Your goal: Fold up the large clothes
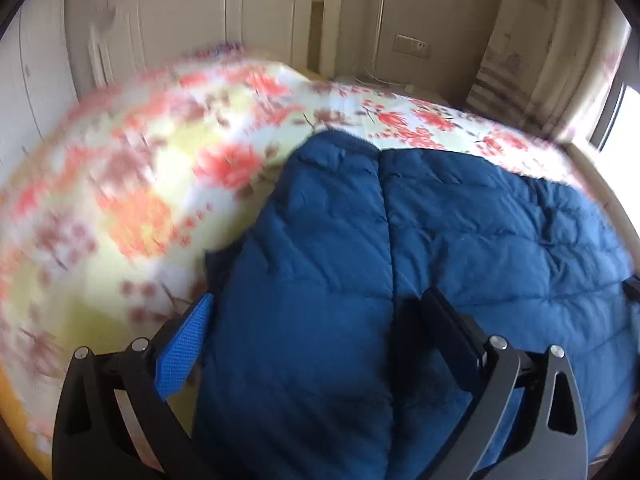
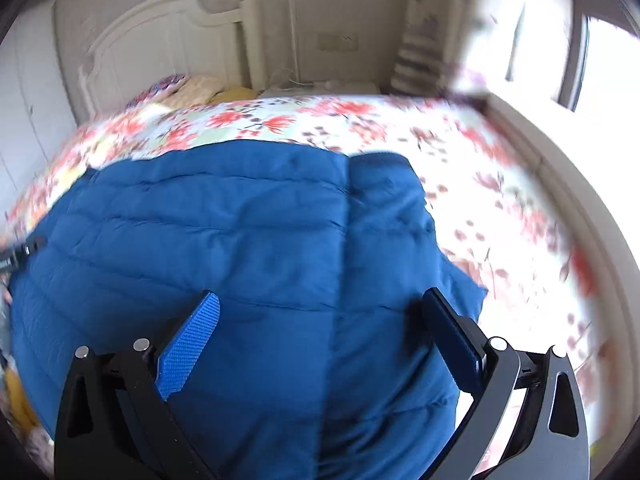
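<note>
The left gripper point(image 1: 318, 304) is showing two black arms shaped like a fork, with round silver screws shining on top. Bumpy blue pads point(image 1: 184, 354) are lining its fingers. The right gripper point(image 2: 320, 304) is looking the same: black arms, silver screws, and blue dotted pads point(image 2: 188, 350) inside.

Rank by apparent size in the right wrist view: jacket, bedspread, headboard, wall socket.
1. Jacket, fills most of the frame, though nearest the camera.
2. Bedspread, partly covered by the jacket, so surely bigger in reality.
3. Headboard.
4. Wall socket, smallest.
</note>
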`<state>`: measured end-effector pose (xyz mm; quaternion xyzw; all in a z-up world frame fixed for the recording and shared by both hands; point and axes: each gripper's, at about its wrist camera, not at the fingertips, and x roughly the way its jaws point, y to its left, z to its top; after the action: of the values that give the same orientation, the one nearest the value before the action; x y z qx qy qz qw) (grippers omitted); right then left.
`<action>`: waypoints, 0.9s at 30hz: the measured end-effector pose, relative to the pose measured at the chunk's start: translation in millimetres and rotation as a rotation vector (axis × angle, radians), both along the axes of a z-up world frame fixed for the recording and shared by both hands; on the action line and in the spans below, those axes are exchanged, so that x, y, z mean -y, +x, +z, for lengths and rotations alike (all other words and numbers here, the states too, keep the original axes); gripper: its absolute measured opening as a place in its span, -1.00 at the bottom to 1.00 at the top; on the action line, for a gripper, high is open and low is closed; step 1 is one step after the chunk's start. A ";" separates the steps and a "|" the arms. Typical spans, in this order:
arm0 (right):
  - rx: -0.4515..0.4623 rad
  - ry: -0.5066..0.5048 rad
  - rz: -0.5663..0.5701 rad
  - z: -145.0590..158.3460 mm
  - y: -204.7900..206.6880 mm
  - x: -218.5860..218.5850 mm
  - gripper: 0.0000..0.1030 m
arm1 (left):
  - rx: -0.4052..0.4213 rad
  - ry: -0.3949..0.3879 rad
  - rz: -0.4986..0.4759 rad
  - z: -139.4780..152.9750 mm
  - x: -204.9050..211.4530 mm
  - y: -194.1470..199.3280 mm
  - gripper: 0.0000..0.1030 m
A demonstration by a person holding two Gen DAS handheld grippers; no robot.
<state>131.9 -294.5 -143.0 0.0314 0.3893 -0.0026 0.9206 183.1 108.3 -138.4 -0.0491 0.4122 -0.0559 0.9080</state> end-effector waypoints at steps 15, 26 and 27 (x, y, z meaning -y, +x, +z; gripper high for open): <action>0.117 -0.223 0.337 -6.5 -75.6 -127.0 0.89 | 0.173 0.216 -0.289 5.1 134.4 -95.5 0.96; 0.185 -0.188 0.266 -8.5 -94.8 -88.0 0.90 | 0.202 0.192 -0.186 5.8 84.6 -109.4 0.96; 0.196 -0.189 0.235 -8.2 -98.6 -82.2 0.90 | 0.205 0.192 -0.156 7.2 75.9 -114.8 0.96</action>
<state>33.3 -212.4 -151.2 -0.1009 0.2968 0.0715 0.9469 68.4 32.4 -131.3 0.0759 0.3236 -0.0916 0.9387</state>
